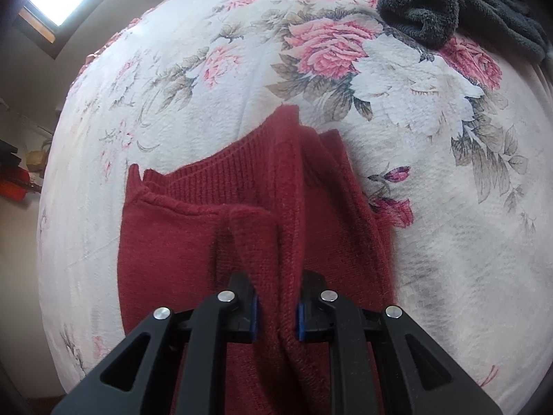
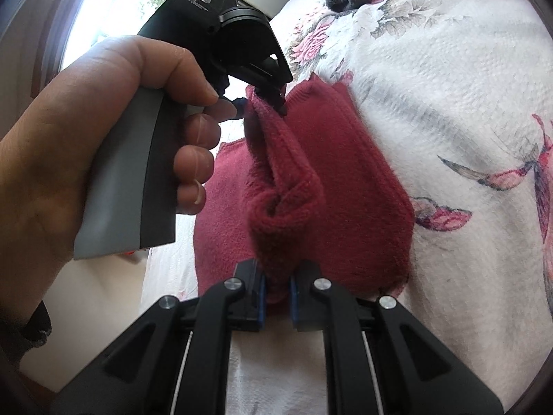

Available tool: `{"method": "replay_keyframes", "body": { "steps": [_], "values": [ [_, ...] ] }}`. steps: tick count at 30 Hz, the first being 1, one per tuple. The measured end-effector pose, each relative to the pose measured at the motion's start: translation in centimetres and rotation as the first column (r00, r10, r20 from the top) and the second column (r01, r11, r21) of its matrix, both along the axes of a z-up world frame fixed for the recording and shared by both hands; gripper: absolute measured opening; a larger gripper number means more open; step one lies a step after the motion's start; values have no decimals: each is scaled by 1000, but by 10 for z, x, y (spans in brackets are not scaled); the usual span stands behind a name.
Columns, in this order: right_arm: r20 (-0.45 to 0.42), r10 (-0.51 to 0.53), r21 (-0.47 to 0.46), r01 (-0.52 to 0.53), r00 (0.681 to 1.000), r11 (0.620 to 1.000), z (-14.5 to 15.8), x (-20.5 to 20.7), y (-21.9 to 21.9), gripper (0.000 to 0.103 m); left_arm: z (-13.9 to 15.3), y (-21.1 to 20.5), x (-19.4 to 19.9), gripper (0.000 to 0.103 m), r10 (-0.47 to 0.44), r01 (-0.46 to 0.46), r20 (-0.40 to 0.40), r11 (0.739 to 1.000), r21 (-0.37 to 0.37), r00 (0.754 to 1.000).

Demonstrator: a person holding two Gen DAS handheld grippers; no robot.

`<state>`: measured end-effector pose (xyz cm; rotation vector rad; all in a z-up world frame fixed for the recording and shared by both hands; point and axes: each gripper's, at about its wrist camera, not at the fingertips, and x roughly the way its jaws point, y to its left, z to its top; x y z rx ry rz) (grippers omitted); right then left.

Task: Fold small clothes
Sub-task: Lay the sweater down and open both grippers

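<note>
So both grippers pinch the red sweater: left gripper & right gripper lift a bunched-up fold betw. them, over flowery blanket.

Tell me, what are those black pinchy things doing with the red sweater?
A person is folding a small red sweater on a flowery bedspread. They hold a gripper in each hand. The left gripper and the right gripper are both pinched shut on bunched-up folds of the sweater, lifting part of it. You can see the person's left hand squeezing its handle. A dark fuzzy garment lies nearby.
</note>
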<state>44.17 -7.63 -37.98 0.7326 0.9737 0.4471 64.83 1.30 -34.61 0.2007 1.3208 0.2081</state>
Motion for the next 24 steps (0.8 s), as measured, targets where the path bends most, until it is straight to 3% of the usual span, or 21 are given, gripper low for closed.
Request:
{"method": "replay_keyframes", "body": {
  "steps": [2,4,7,11,15,18,21,24],
  "values": [
    [-14,0,10,0,1000,1000,-3,2,-2,10,3,-2,-4,25,-24,26,27,996,-89,999],
    [-40,-1,38,3,999,999,-7,3,-6,13,7,-3,-8,40,-55,66,63,980,-190,997],
    [-78,-23,58,28,997,998,-13,4,-13,27,16,-1,-17,50,-99,136,132,943,-304,986],
    [-104,-39,93,49,994,994,-20,1,-20,46,32,13,-28,57,-120,192,202,902,-387,972],
    [-102,-28,108,39,994,993,-22,1,-18,55,48,32,-50,60,-166,255,244,882,-396,955],
    [-103,-18,114,30,995,993,-22,-1,-17,61,45,49,-71,62,-210,287,228,872,-395,951],
    [-108,-8,148,23,994,989,-22,2,-19,66,41,69,-105,62,-236,311,236,876,-369,943],
    [-109,0,185,20,994,983,-23,3,-22,69,36,85,-131,62,-254,320,240,898,-303,937]
  ]
}}
